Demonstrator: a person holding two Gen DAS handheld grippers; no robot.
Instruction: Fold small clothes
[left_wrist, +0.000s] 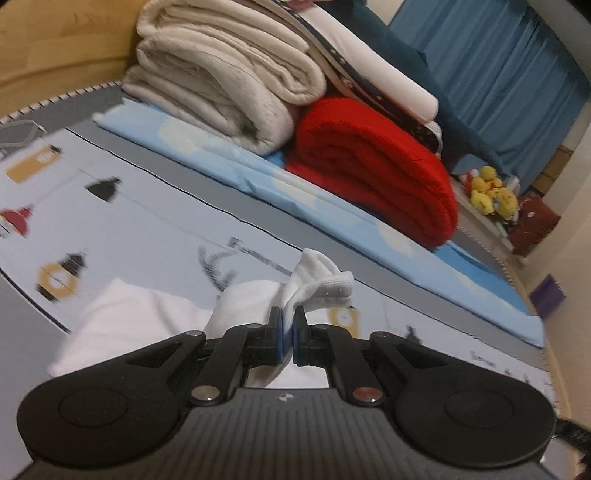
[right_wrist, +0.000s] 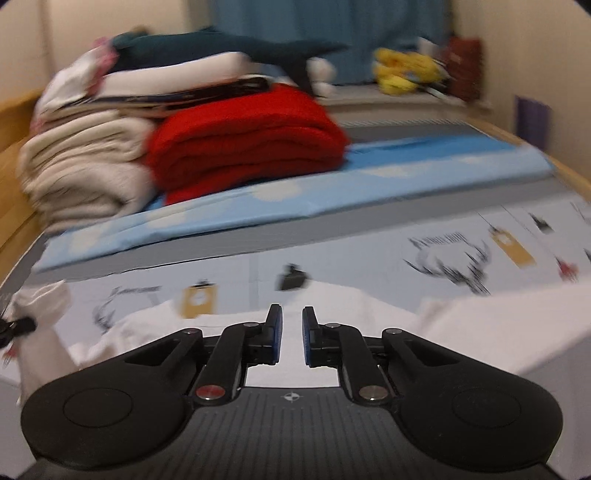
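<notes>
Blurring softens much of the right wrist view. Left tongs: clamped on a white garment, its bunched edge lifted above the printed bed sheet; the cloth's lower part is hidden behind the device. Right tongs: narrowly apart, nothing between them, over white cloth. Red blanket, beige blanket at far edge.
</notes>
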